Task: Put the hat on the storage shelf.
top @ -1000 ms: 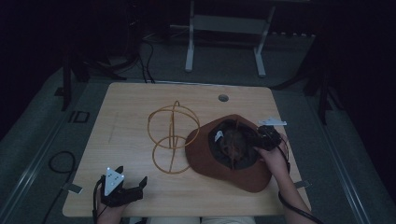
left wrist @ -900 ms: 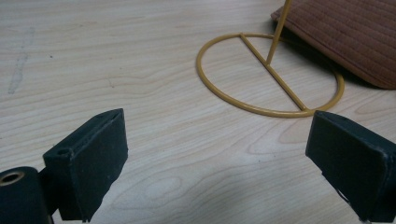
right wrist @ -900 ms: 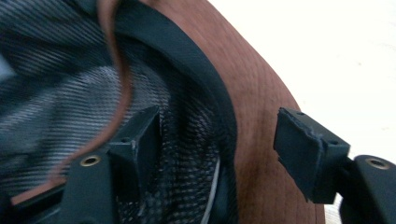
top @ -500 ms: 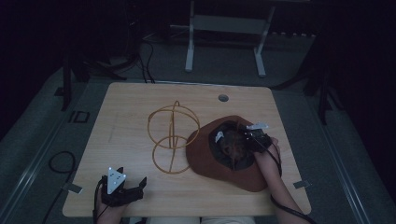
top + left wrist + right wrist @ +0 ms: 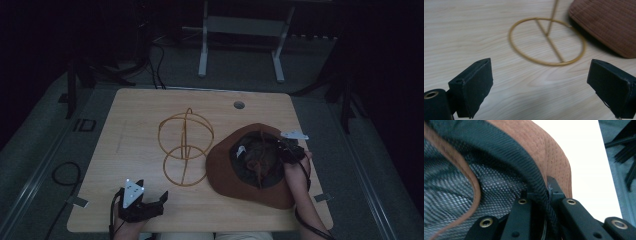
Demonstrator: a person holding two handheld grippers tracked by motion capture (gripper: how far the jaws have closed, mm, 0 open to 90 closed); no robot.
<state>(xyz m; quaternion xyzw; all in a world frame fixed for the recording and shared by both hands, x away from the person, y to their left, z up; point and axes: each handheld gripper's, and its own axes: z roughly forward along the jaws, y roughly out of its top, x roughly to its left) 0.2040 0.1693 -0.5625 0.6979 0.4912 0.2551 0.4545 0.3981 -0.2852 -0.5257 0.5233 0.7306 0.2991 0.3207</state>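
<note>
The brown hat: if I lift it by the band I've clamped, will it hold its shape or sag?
Probably sags: the brown hat looks like soft fabric with a mesh lining, and the right gripper pinches only the band at one edge. Its wide brim may droop and brush the wire stand beside it. It looks light.

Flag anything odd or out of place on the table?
The brown hat lies upside down, lining up, beside the wire stand rather than on it. The right gripper is clamped on its inner band. The left gripper sits open. Nothing looks damaged.
</note>
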